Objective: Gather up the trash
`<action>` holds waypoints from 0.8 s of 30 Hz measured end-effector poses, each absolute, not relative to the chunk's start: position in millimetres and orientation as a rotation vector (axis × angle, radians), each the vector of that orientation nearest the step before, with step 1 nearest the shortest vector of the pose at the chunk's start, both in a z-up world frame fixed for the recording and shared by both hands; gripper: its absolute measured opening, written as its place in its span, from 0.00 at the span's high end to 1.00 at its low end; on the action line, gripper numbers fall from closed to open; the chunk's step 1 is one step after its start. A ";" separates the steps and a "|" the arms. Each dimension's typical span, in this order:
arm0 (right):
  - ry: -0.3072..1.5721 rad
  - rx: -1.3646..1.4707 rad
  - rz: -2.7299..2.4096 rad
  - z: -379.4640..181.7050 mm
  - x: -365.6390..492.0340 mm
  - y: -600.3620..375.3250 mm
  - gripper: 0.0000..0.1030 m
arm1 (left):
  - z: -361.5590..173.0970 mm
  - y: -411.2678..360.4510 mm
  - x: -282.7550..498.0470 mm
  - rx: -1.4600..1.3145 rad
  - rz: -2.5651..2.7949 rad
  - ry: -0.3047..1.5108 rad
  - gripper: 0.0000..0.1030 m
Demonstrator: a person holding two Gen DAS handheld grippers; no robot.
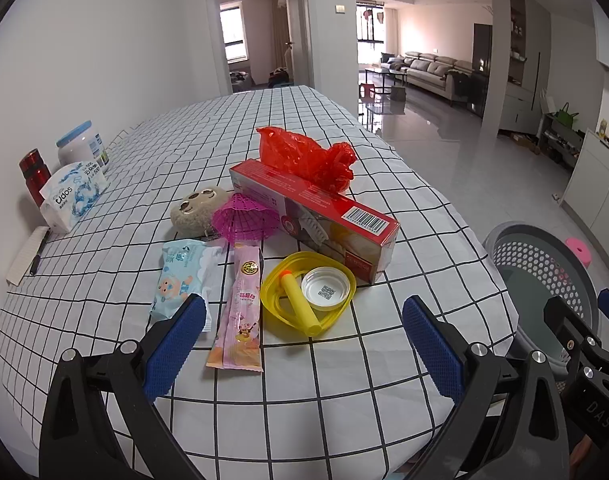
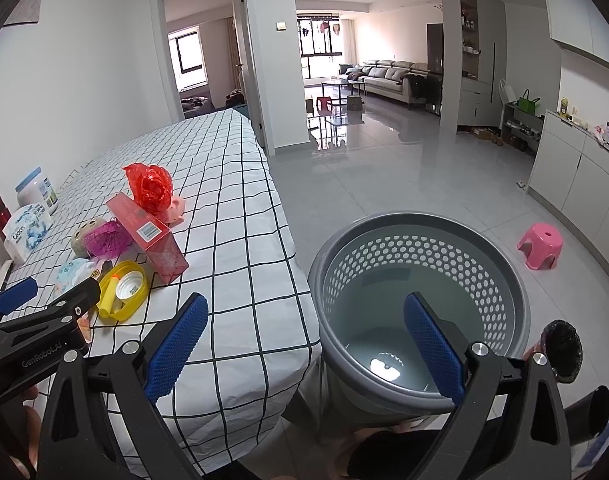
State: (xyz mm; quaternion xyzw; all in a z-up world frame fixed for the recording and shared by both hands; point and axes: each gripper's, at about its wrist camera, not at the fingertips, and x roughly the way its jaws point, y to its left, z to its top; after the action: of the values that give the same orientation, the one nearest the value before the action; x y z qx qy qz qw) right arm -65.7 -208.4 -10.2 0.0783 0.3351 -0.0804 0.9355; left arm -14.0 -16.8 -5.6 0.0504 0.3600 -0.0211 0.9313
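Note:
Trash lies on the checked tablecloth (image 1: 344, 380): a pink snack wrapper (image 1: 240, 312), a blue wet-wipe pack (image 1: 178, 280), a yellow lid (image 1: 308, 294) with a yellow tube and a white cap in it, a red box (image 1: 316, 216), a red plastic bag (image 1: 308, 156), a magenta net (image 1: 244, 218). My left gripper (image 1: 304, 344) is open and empty above the table's near edge, just short of the wrapper. My right gripper (image 2: 304, 344) is open and empty over the rim of the grey perforated basket (image 2: 420, 240), which stands on the floor beside the table.
At the table's left edge stand a red bottle (image 1: 34, 176), a white jar (image 1: 82, 144), a tissue pack (image 1: 72, 196), and a notepad with pen (image 1: 28, 256). A plush toy (image 1: 196, 208) lies by the net. A pink stool (image 2: 540, 246) stands on the floor.

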 end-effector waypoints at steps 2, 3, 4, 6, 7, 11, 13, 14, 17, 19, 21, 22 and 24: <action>0.682 0.163 -0.164 -10.2 -64.5 -207.8 0.09 | -5.5 -17.1 -13.7 0.103 -0.044 0.737 0.06; 0.680 0.163 -0.165 -9.8 -64.3 -207.8 0.09 | -5.6 -16.5 -14.9 0.102 -0.043 0.738 0.06; 0.679 0.164 -0.164 -9.6 -64.9 -208.2 0.09 | -5.7 -16.6 -15.0 0.101 -0.044 0.738 0.06; 0.680 0.165 -0.164 -9.7 -65.0 -208.4 0.09 | -5.8 -17.2 -15.0 0.105 -0.043 0.738 0.06; 0.681 0.166 -0.163 -9.7 -64.7 -208.5 0.09 | -5.8 -17.6 -15.1 0.106 -0.043 0.738 0.06; 0.679 0.171 -0.165 -8.4 -65.4 -209.3 0.09 | -4.4 -16.9 -15.5 0.105 -0.044 0.735 0.06; 0.679 0.172 -0.166 -8.7 -65.6 -209.6 0.09 | -5.0 -17.4 -15.8 0.104 -0.045 0.736 0.06; 0.678 0.173 -0.166 -8.6 -66.1 -210.0 0.09 | -5.1 -17.5 -16.0 0.105 -0.045 0.736 0.06; 0.676 0.174 -0.168 -8.6 -66.2 -210.5 0.09 | -5.0 -18.3 -16.2 0.105 -0.046 0.736 0.06; 0.676 0.175 -0.168 -8.8 -65.9 -210.7 0.09 | -4.8 -18.9 -16.4 0.107 -0.046 0.735 0.06; 0.676 0.176 -0.169 -8.7 -66.3 -211.2 0.09 | -4.7 -19.4 -16.5 0.107 -0.047 0.735 0.06; 0.676 0.176 -0.168 -8.7 -66.2 -211.2 0.09 | -4.7 -19.6 -16.5 0.107 -0.048 0.735 0.06; 0.676 0.175 -0.167 -8.7 -66.0 -211.1 0.09 | -4.9 -17.8 -16.4 0.105 -0.046 0.735 0.06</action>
State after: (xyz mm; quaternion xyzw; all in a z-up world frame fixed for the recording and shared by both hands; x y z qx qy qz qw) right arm -66.0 -211.1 -8.7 0.0858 0.3306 -0.0818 0.9363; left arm -16.4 -17.8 -4.9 0.0511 0.3591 -0.0226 0.9316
